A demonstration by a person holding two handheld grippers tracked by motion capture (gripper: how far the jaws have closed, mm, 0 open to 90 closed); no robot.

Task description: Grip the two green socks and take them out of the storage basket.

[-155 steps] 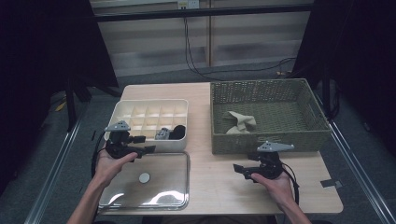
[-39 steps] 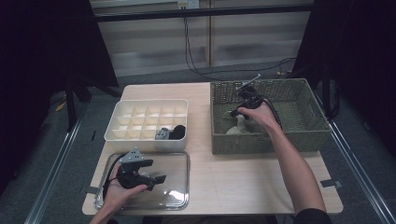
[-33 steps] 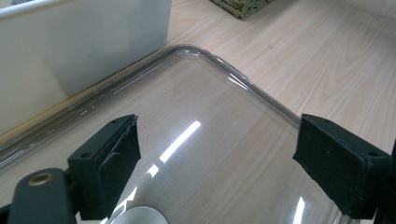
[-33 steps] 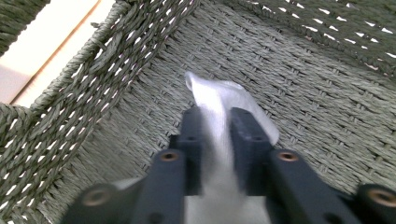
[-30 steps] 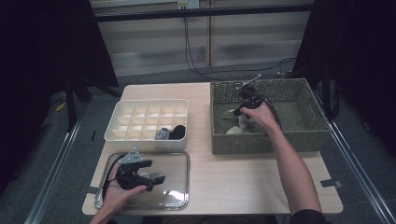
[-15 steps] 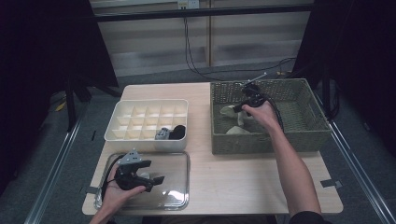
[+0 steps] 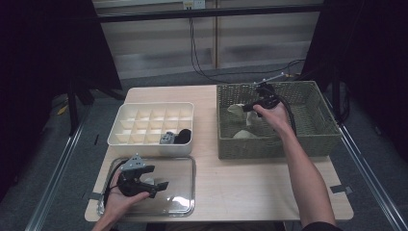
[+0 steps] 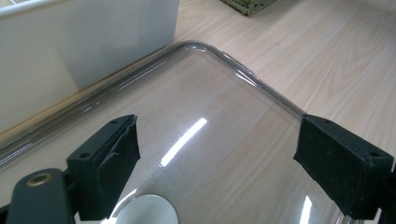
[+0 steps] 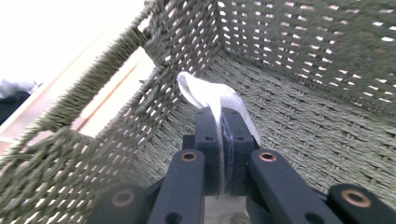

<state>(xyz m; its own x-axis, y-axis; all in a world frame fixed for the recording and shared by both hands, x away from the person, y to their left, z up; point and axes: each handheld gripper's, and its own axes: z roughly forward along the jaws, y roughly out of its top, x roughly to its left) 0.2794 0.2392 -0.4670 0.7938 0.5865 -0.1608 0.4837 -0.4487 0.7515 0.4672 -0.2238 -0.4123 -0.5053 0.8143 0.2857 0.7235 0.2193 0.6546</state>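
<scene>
Your right claw [image 7: 254,106] is inside the wicker basket [image 7: 317,139], clenched on a pale cloth [image 9: 212,95]; in the right gripper view the cloth is pinched flat between the two black jaws and its free end curls up above the tips, toward the basket's corner. In the high view the cloth [image 7: 236,109] hangs just to the left of that claw, lifted off the basket floor, and a second pale cloth [image 7: 246,134] lies on the floor below it, nearer to you. Your left claw [image 7: 156,185] sits well apart from the right one, over a clear lid [image 7: 185,204] lying flat on the table [image 7: 240,187]. Its jaws are spread wide with nothing between them, as the left gripper view shows, with the lid's rounded corner [image 8: 224,60] just ahead of the tips. Beyond that claw stands a white divided box [image 7: 149,144], close against the lid's far edge, with a small grey thing [image 7: 167,138] and a black thing [image 7: 182,137] in its front compartments.
</scene>
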